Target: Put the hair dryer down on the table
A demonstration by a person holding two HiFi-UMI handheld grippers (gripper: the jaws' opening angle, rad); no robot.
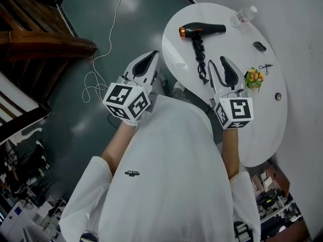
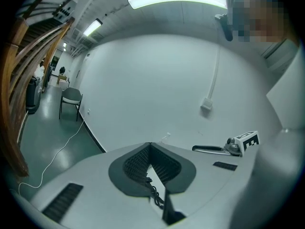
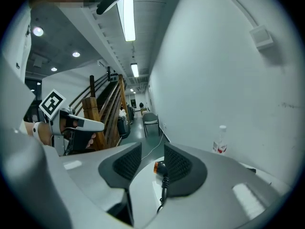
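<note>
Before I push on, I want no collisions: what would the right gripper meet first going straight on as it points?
Probably the hair dryer's cord, then the hair dryer itself: both lie on the table straight beyond the right gripper's open tongs. Depth is unclear.

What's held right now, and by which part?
Nothing. The black, orange-nosed hair dryer lies free on the white round table; right gripper open and empty, left gripper shut on nothing.

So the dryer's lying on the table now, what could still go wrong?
The cord lies right beside the open right claw; pulling back carelessly might snag it and drag the hair dryer. It sits near the far rim of the table beside a bottle, so a tug could knock either off.
</note>
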